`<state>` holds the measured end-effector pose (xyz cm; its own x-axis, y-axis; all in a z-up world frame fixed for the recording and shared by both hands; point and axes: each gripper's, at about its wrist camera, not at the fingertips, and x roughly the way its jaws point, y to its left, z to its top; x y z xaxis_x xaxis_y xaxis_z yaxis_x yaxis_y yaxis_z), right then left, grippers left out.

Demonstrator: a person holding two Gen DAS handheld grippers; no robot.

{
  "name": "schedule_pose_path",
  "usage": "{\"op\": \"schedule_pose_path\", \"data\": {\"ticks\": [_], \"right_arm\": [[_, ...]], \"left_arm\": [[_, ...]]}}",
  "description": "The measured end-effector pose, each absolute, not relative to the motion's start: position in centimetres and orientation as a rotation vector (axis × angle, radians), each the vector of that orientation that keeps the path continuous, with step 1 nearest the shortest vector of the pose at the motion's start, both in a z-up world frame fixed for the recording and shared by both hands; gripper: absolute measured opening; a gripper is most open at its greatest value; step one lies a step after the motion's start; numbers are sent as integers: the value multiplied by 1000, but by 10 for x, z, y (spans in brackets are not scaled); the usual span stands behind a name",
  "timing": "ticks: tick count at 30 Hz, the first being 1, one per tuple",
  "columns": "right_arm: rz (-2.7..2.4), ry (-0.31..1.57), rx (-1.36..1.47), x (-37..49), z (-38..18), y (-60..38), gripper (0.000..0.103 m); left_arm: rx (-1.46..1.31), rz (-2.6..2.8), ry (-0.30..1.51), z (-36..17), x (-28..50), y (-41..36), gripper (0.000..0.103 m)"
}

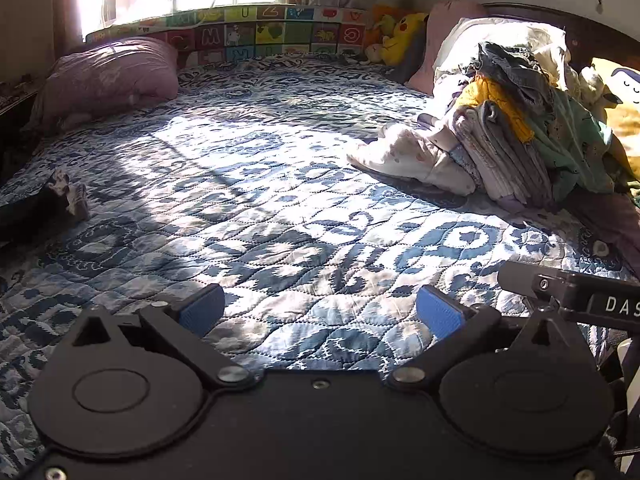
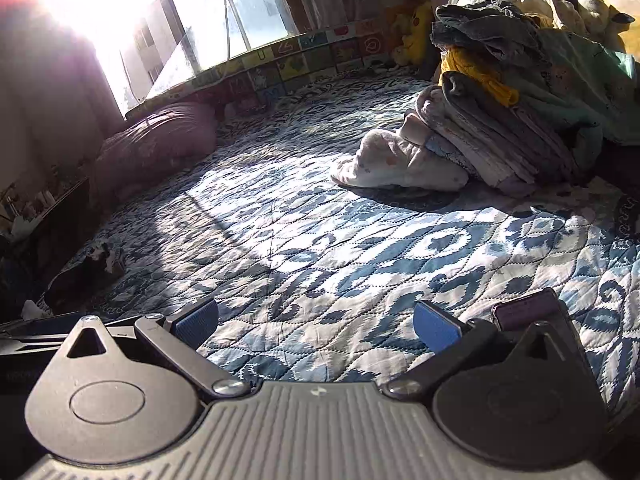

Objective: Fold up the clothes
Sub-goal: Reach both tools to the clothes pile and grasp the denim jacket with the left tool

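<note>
Left tongs (image 1: pixel 320 312): spread wide, empty, low over the quilt (image 1: pixel 260 208).
Right tongs (image 2: pixel 316 322): likewise spread, empty.
Clothes heap (image 1: pixel 520 128): far right, against the pillows (image 1: pixel 500 36).
White garment (image 2: pixel 396 164): at the heap's near-left foot.
Handling: likely soft, light, limp; best pinched at an outer edge.

Bed with blue-white quilt (image 1: pixel 280 208), clothes pile (image 1: pixel 520 132) at 2 o'clock, pink pillow (image 1: pixel 108 76) at 10 o'clock, dark garment (image 1: pixel 48 204) at 9 o'clock
</note>
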<state>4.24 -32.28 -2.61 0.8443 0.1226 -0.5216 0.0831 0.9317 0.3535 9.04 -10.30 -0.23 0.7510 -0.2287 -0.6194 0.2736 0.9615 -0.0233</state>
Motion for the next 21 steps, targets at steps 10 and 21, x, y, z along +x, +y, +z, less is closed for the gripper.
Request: {"op": "schedule_pose_path", "data": {"ticks": [10,21], "right_arm": [[-239,481,414,72,-37,-426,103],[-407,259,700,113,-49,-503,103]], "left_arm": [[112,-492,652,18,168,-208,102],[9,-685,522,70,262,-326,89]]}}
